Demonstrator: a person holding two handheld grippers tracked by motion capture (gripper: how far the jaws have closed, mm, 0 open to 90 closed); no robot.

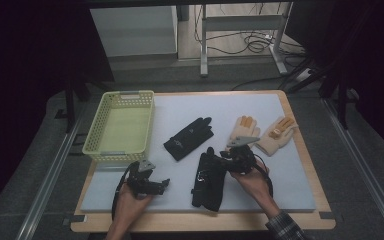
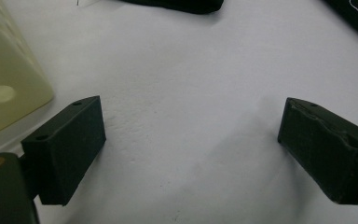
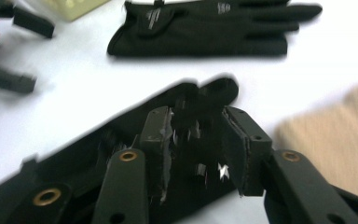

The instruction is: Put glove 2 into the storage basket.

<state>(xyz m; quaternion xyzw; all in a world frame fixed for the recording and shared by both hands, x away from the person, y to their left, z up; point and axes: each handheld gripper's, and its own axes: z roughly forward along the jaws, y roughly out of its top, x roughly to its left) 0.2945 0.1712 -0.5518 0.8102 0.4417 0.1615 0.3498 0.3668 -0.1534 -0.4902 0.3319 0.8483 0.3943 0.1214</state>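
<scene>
Your right tongs (image 1: 228,161) sit astride the near black glove (image 1: 209,182), its fabric between the part-open jaws. A second black glove (image 1: 189,138) lies at 11 o'clock of it, two beige knit gloves (image 1: 276,135) at 2 o'clock. Your left tongs (image 1: 164,184) stand wide, empty, beside the perforated yellow basket (image 1: 121,127). Glove markings unreadable.

Dim room, grey floor (image 1: 40,165), metal table legs (image 1: 204,45)

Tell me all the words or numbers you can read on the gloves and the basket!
None can be read.
Far black glove: small pale marks on the cuff, too blurred to read.
Near black glove between the right gripper's jaws: white flecks, too blurred to tell.
Tan gloves: no writing seen.
Yellow basket: a pale plate on its near rim, too small to read.
</scene>
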